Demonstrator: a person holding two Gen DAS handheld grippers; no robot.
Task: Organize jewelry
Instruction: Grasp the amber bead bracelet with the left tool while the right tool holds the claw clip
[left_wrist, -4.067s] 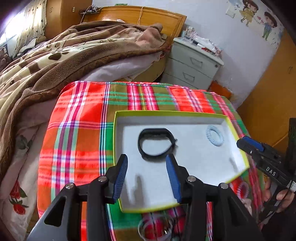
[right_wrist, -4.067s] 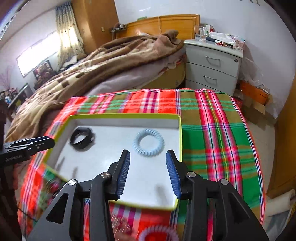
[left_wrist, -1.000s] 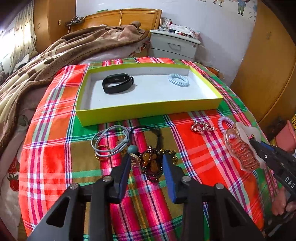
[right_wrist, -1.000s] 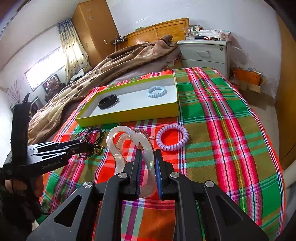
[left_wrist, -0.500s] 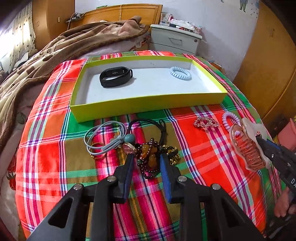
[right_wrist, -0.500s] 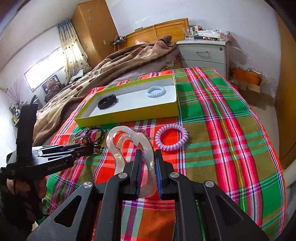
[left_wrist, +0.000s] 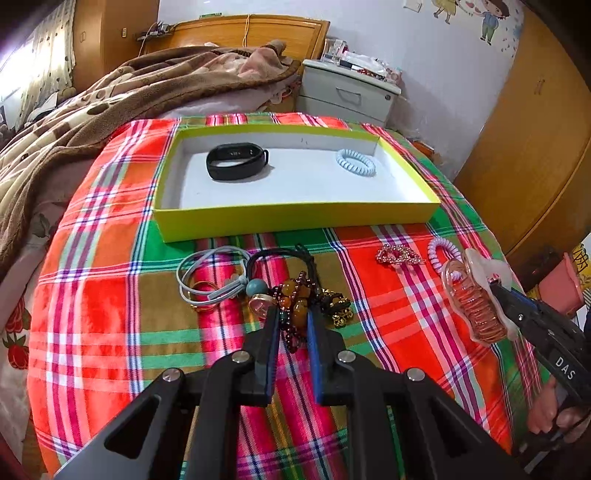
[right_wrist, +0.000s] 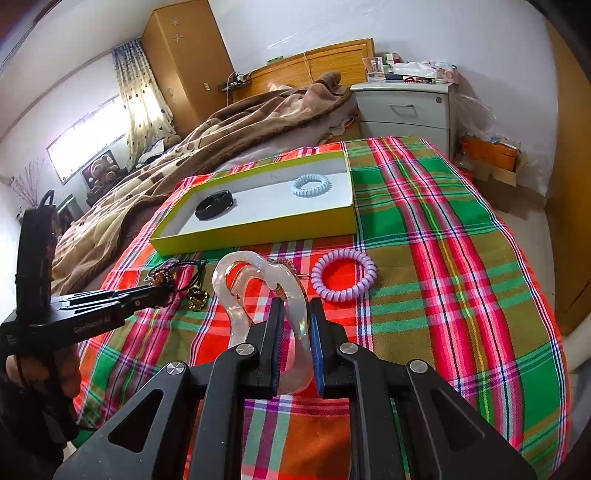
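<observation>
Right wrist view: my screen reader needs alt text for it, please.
The right gripper is shut on a clear hair claw above a plaid cloth. Beyond lie a purple coil tie and a yellow tray holding a black band and a blue coil tie.

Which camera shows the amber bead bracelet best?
The left wrist view: the amber bead bracelet lies between the left tool fingers, beads distinct. In the right wrist view it is mostly hidden behind that tool.

plaid cloth (left_wrist: 110, 314), brown blanket (right_wrist: 207, 136), nightstand (right_wrist: 404, 107)
</observation>
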